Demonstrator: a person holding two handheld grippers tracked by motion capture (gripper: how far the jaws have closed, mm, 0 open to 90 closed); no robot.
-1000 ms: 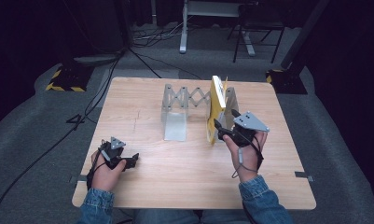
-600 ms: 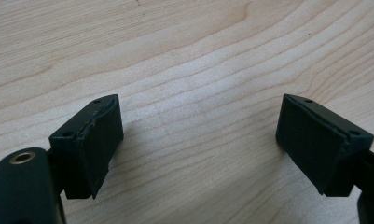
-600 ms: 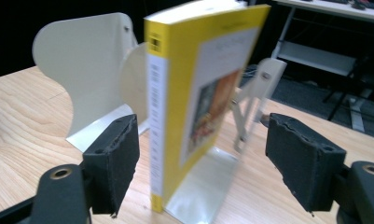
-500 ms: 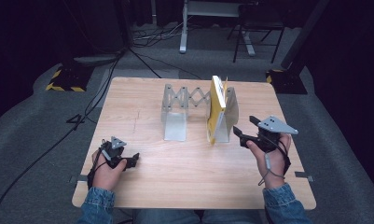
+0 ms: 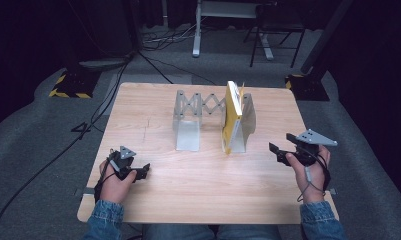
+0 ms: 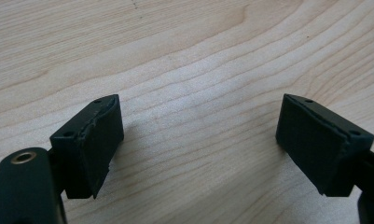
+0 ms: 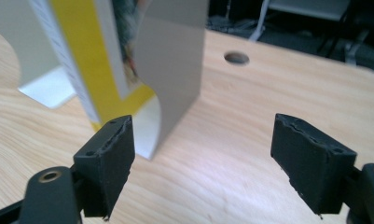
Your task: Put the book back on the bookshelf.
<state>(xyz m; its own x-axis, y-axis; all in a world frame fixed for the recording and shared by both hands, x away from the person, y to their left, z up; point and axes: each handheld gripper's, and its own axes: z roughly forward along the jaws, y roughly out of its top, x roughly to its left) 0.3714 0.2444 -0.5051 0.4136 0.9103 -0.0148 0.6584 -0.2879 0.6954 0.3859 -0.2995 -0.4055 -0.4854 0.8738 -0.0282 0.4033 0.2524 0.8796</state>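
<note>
Pale wood forms the table (image 5: 203,195). One yellow book (image 5: 231,116) stands upright on it, held inside one grey expanding rack (image 5: 188,120) near the table's middle, against the rack's right end plate. Two handheld grippers share the table. Right of the book and apart from it, the right gripper (image 5: 278,151) points toward it; its jaws have just been opening and stand wide with nothing between them. Left of the rack and nearer the person, the left gripper (image 5: 144,171) hovers low over bare wood, jaws spread wide and holding nothing. Nothing lies between the right gripper and the book.
</note>
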